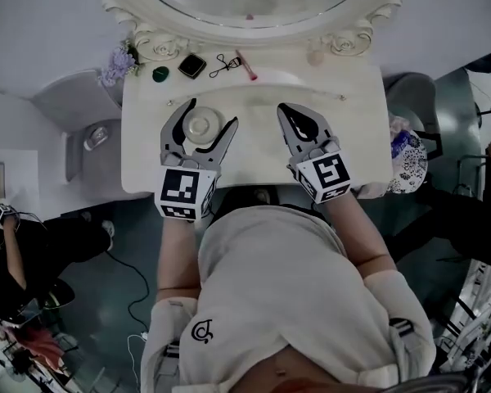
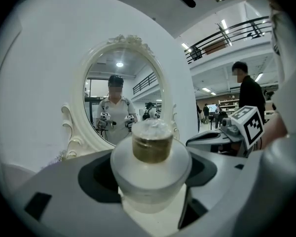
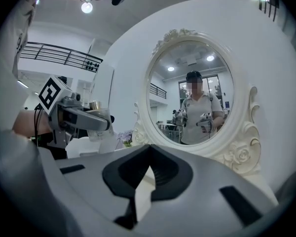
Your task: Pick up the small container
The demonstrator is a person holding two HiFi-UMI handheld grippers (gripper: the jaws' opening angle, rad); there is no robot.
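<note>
Left gripper (image 1: 212,113), centre-left in the head view, has its jaws spread wide and clamped on the small container (image 1: 202,126); right gripper (image 1: 299,121), centre-right, pinched together, empty; beneath them, dressing table (image 1: 254,142); mirror (image 1: 229,2) at top.

Your left gripper (image 2: 150,174) hides the bottom of the small container (image 2: 150,147), so you cannot see if it rests on anything. The top of the mirror (image 1: 254,11) is cut off by the picture's edge. Some little things at the back of the dresser (image 1: 360,137) are too small to name: a dark green thing (image 1: 160,74), a black thing (image 1: 191,65) and a pink stick (image 1: 247,65). Your own body hides the middle of the dresser's front edge.
</note>
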